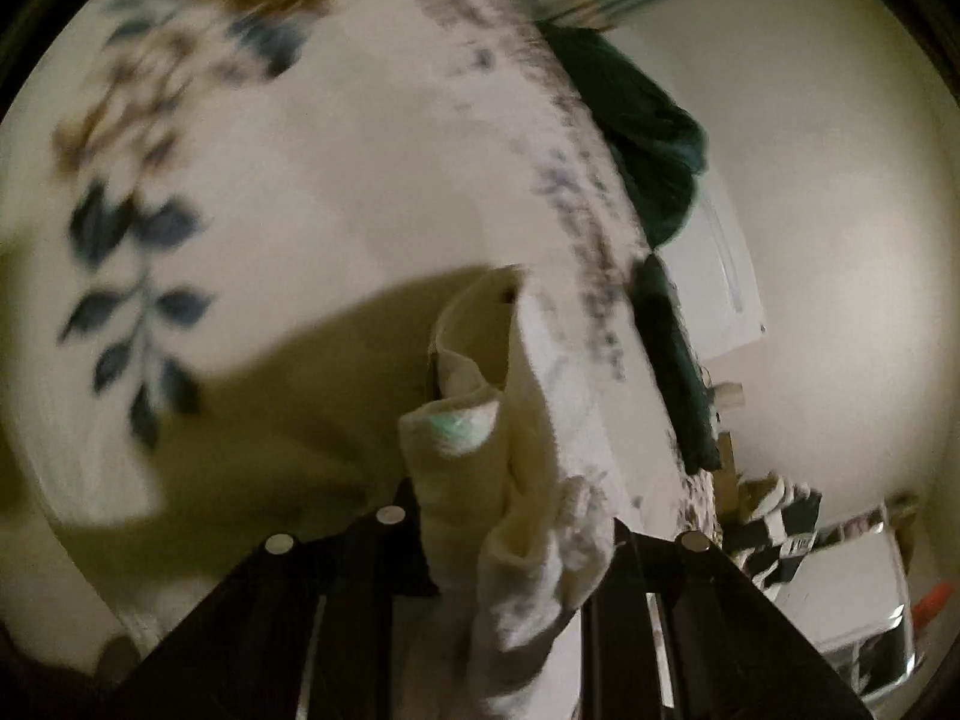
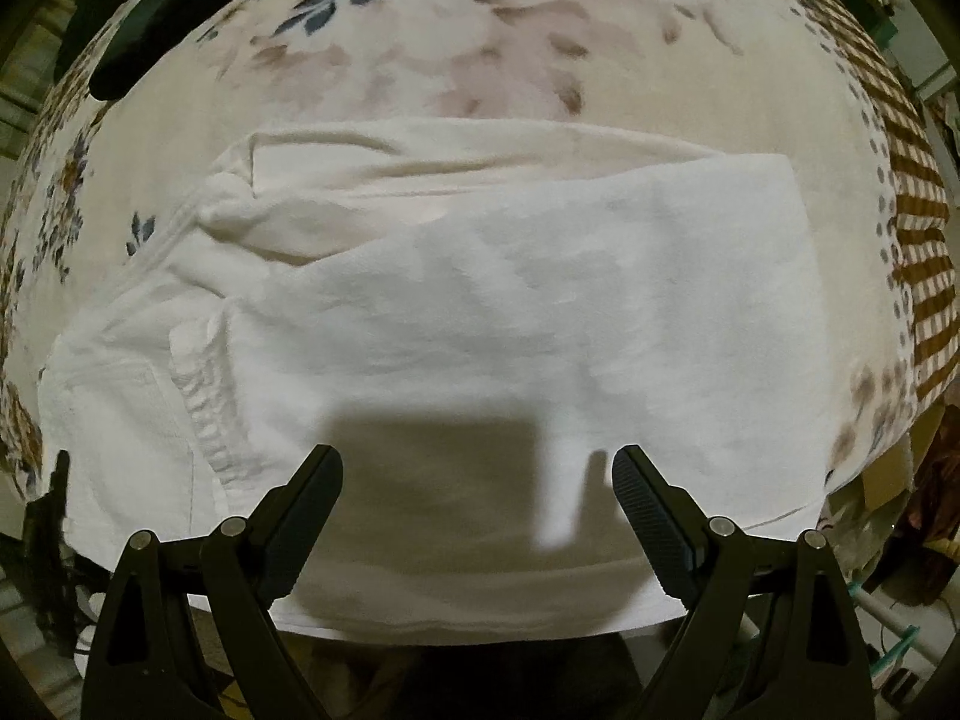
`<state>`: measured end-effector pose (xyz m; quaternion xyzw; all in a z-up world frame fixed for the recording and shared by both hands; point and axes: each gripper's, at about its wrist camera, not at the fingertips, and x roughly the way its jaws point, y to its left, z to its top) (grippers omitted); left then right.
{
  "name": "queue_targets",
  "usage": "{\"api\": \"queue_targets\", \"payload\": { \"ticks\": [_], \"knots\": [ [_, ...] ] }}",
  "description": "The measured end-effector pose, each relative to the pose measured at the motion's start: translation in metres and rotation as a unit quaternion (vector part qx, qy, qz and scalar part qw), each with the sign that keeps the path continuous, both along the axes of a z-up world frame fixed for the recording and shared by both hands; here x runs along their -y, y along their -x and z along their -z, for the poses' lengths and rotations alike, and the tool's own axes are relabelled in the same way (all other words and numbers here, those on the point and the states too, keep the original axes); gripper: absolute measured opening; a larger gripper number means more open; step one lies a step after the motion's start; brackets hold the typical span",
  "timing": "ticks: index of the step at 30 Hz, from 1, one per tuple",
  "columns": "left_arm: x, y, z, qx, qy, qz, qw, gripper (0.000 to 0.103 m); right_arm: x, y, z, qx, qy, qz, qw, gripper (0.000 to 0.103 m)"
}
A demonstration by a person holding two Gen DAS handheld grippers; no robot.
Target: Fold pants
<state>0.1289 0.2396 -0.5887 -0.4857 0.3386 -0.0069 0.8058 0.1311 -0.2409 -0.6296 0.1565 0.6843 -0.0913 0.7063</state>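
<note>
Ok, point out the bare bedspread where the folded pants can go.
Free: the floral bedspread beyond the white pants, up to the dark garment at far left. A narrower strip runs right, toward the brown checked border. The near edge is covered.

pants [image 2: 480, 324] on bedspread [image 2: 480, 78], fingers [image 2: 300, 510] before

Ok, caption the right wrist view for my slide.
Open right gripper hovers over white pants lying folded on a floral bedspread.
</note>
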Motion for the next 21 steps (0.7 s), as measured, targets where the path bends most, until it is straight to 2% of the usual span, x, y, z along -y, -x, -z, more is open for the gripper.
{"api": "queue_targets", "payload": {
  "ticks": [4,7,11,16,19,21],
  "knots": [
    [0.031,0.000,-0.065,0.063,-0.055,0.049,0.9953,0.016,0.015,0.008,-0.001,0.014,-0.005,0.012,1.000,0.093],
    [0.070,0.003,-0.117,0.118,-0.072,0.094,0.9859,0.016,0.034,0.020,-0.005,0.027,-0.013,0.027,0.999,0.093],
    [0.142,0.011,-0.169,0.171,-0.055,0.166,0.9697,0.016,0.073,0.042,-0.014,0.041,-0.024,0.060,0.997,0.093],
    [0.257,0.014,-0.188,0.179,-0.022,0.250,0.9513,0.016,0.146,0.075,-0.037,0.060,-0.013,0.101,0.993,0.093],
    [0.330,0.014,-0.176,0.166,-0.001,0.292,0.9420,0.015,0.201,0.096,-0.048,0.067,-0.003,0.133,0.989,0.093],
    [0.378,0.015,-0.164,0.157,-0.003,0.322,0.9337,0.015,0.239,0.111,-0.050,0.068,0.006,0.153,0.986,0.093]
  ]
}}
